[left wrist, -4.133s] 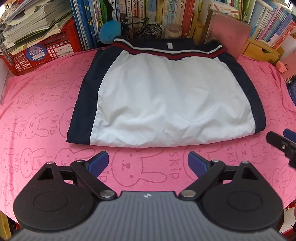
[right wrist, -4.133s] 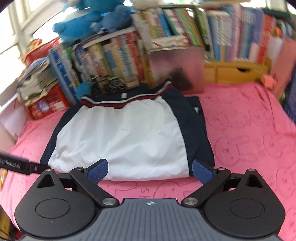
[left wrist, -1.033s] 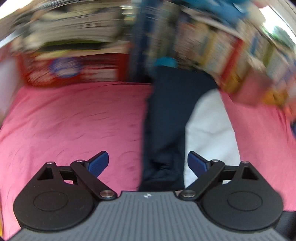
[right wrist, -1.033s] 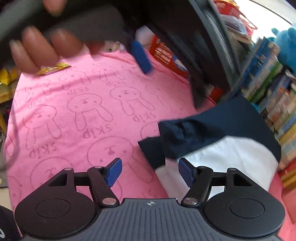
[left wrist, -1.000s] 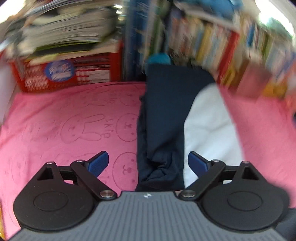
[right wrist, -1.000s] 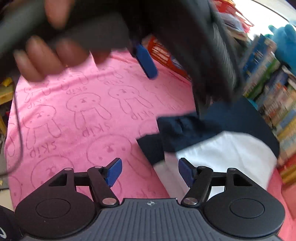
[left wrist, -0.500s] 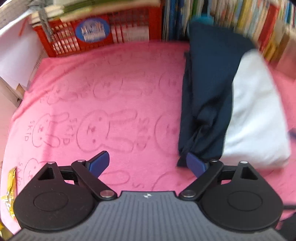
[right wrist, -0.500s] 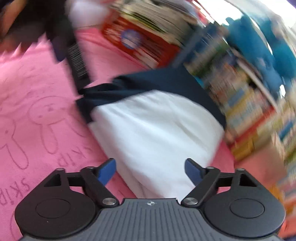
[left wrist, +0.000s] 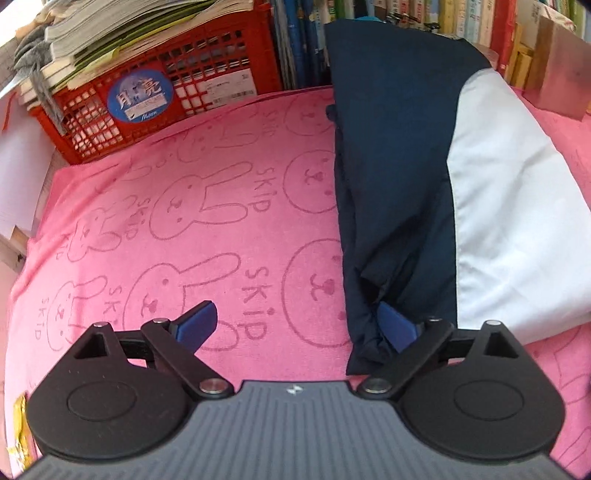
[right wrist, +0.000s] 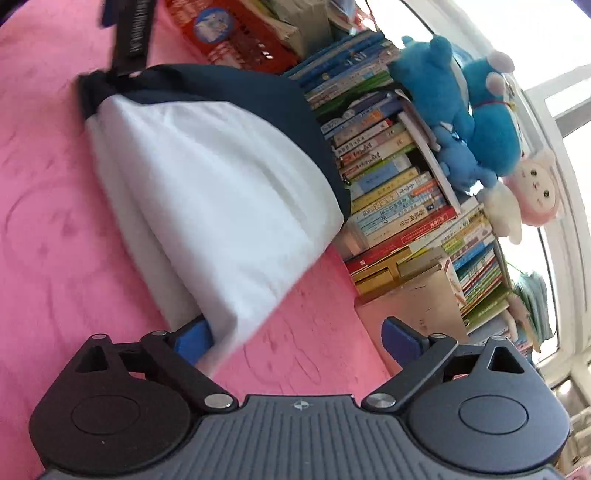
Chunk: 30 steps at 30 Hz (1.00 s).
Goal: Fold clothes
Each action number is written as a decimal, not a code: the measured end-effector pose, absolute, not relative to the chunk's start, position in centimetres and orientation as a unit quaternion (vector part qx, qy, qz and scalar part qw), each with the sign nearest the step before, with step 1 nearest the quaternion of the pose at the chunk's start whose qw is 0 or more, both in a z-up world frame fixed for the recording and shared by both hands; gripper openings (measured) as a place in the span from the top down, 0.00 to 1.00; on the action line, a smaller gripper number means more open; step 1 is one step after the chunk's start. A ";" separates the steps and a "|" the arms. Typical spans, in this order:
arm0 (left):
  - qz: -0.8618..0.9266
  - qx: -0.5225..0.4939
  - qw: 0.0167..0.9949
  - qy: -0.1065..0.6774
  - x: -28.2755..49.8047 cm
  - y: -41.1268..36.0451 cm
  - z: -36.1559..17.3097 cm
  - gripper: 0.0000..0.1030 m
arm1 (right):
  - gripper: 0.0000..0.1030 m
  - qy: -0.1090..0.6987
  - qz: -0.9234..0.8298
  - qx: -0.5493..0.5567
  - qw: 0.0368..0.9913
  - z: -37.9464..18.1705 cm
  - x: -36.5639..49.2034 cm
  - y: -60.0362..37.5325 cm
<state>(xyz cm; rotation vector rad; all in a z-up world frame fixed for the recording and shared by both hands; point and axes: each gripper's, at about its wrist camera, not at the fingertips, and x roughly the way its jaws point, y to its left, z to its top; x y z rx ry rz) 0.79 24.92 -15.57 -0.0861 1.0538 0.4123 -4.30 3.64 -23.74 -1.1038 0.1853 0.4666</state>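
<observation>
The white and navy garment (left wrist: pixel 509 221) lies folded into a narrow bundle on the pink rabbit-print towel (left wrist: pixel 192 229). My left gripper (left wrist: pixel 295 321) is open and low over the towel. Its right fingertip (left wrist: pixel 393 325) sits against the navy fold at the bundle's near corner, and its left one is over bare towel. In the right wrist view the garment (right wrist: pixel 221 192) runs away from me. My right gripper (right wrist: pixel 295 338) has its jaws opening; the white edge lies against its left fingertip (right wrist: pixel 192 339), and nothing is pinched. The left gripper (right wrist: pixel 129 33) shows at the far navy corner.
A red crate (left wrist: pixel 155 92) with papers stacked on it and a row of books (left wrist: pixel 406 14) stand along the towel's far edge. Blue and white plush toys (right wrist: pixel 465 103) sit on stacked books (right wrist: pixel 399 199). A silver box (right wrist: pixel 417 302) stands beside the bundle.
The wide flat garment now lies as a narrow bundle. My left gripper has sunk to the navy corner. My right gripper has swung round to the white edge with its jaws wider.
</observation>
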 end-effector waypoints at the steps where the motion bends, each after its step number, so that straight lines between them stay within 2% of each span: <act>1: 0.195 -0.039 0.843 0.500 0.8 25.0 -15.6 0.06 | 0.07 0.090 0.215 -0.512 0.827 -23.6 -4.4 3.5; 7: 0.200 -0.049 0.839 0.504 0.8 25.2 -15.5 0.07 | 0.08 0.120 0.231 -0.436 0.861 -22.2 -4.6 3.9; 10: 0.200 -0.046 0.837 0.507 0.8 25.1 -15.5 0.06 | 0.08 0.087 0.255 -0.450 0.851 -23.1 -5.2 6.0; 16: 0.183 -0.042 0.840 0.510 0.7 25.2 -15.8 0.02 | 0.06 0.039 0.175 -0.458 0.871 -23.5 -3.2 7.1; 19: 0.168 -0.049 0.841 0.512 0.6 25.2 -16.1 0.00 | 0.06 0.047 0.146 -0.439 0.885 -23.0 -3.0 5.3; 21: 0.171 -0.047 0.841 0.512 0.6 25.1 -16.2 0.00 | 0.08 0.084 0.148 -0.415 0.894 -22.9 -2.0 5.2; 23: 0.172 -0.044 0.840 0.513 0.7 25.1 -16.2 0.00 | 0.27 0.154 0.160 -0.365 0.904 -22.6 -0.3 5.6; 24: 0.172 -0.043 0.840 0.513 0.7 25.1 -16.1 0.00 | 0.42 0.205 0.172 -0.316 0.910 -22.2 1.1 5.5; 26: 0.170 -0.038 0.841 0.513 0.7 25.1 -16.0 0.00 | 0.58 0.259 0.184 -0.256 0.913 -21.5 2.7 5.8; 27: 0.171 -0.034 0.840 0.514 0.7 25.1 -15.9 0.00 | 0.88 0.273 0.196 -0.256 0.906 -21.2 3.0 6.4; 30: 0.181 -0.019 0.835 0.519 0.8 25.1 -15.3 0.01 | 0.91 0.236 0.207 -0.284 0.906 -19.3 1.6 6.9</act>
